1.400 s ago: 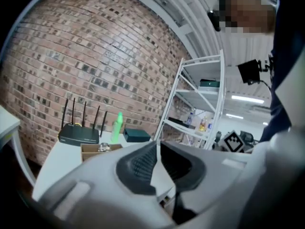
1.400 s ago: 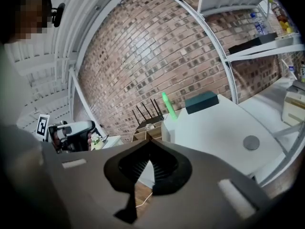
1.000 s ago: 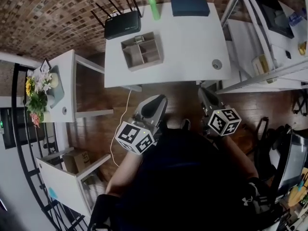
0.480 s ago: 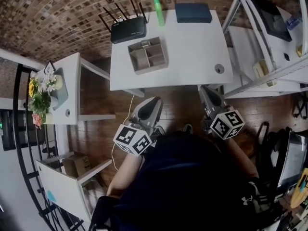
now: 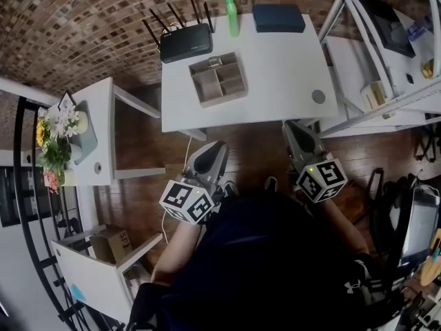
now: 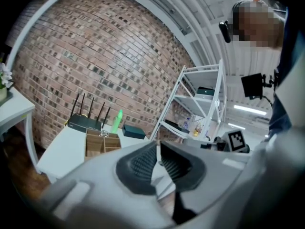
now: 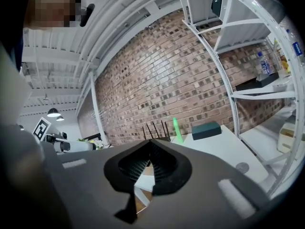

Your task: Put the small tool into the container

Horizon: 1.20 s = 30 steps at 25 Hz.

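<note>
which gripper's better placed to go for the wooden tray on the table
Left, probably: the left gripper points straight at the tray, while the right gripper sits off to its right. Both are shut and empty.

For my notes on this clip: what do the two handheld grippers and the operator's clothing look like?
Both are grey plastic shells, the left gripper and the right gripper, each carrying a white cube printed with black square markers. Their fingers have dark ribbed pads. The person wears a dark top.
</note>
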Each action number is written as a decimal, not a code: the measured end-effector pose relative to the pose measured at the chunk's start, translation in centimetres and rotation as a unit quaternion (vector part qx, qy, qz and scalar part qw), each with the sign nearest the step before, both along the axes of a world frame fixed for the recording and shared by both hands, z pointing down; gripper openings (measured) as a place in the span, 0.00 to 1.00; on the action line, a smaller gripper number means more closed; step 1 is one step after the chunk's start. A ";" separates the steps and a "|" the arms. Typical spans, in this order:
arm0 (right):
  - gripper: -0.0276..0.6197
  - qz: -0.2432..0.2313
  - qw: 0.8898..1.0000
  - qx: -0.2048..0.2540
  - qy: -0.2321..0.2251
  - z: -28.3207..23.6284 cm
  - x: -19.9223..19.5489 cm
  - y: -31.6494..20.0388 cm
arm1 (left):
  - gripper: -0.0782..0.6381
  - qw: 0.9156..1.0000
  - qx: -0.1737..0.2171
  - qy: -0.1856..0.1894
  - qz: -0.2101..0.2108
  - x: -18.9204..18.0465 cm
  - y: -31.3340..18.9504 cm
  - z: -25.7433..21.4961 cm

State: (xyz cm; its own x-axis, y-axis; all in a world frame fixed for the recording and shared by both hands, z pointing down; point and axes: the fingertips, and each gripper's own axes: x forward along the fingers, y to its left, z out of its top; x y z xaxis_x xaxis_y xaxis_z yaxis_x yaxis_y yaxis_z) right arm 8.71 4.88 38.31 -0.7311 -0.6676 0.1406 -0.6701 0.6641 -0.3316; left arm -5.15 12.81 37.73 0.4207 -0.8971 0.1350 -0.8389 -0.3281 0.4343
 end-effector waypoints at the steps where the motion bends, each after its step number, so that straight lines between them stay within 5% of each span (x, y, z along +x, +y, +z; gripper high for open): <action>1: 0.06 0.001 1.000 0.000 -0.001 0.0 -0.2 0.2 | 0.15 1.000 -0.001 0.001 0.002 -0.2 0.1 0.1; 30: 0.06 -0.027 1.000 -0.006 0.012 0.4 -1.2 2.1 | 0.15 1.000 -0.011 0.013 -0.004 -0.3 1.7 0.9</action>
